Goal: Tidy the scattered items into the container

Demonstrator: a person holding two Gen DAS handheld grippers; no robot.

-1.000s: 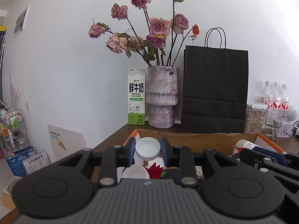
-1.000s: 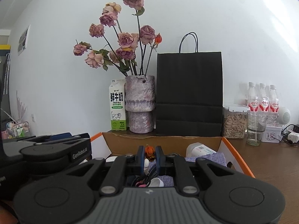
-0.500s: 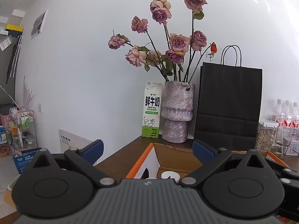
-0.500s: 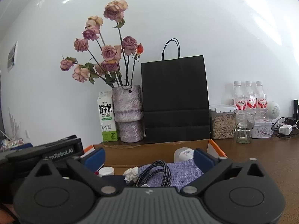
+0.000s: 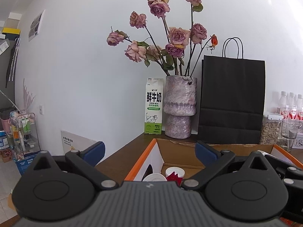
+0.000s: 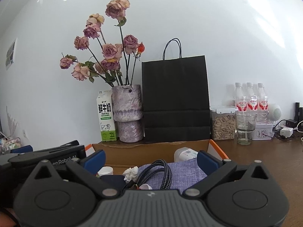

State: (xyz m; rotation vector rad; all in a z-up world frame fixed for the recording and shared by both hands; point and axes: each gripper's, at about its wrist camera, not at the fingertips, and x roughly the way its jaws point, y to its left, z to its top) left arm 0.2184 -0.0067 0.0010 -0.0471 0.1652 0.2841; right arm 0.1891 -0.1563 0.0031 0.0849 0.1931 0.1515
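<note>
Left wrist view: left gripper jaws spread wide, empty, above cardboard box holding white cap and red flower. Right wrist view: right gripper likewise wide, empty, over braided cable, purple cloth, white flower, white bottle inside box. Behind on table: milk carton, vase, black bag.

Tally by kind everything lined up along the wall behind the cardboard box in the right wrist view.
Milk carton: 1
Vase of roses: 1
Black paper bag: 1
Jar of seeds: 1
Empty glass: 1
Bottles with red labels: 3
Small tin: 1
Total: 9
</note>
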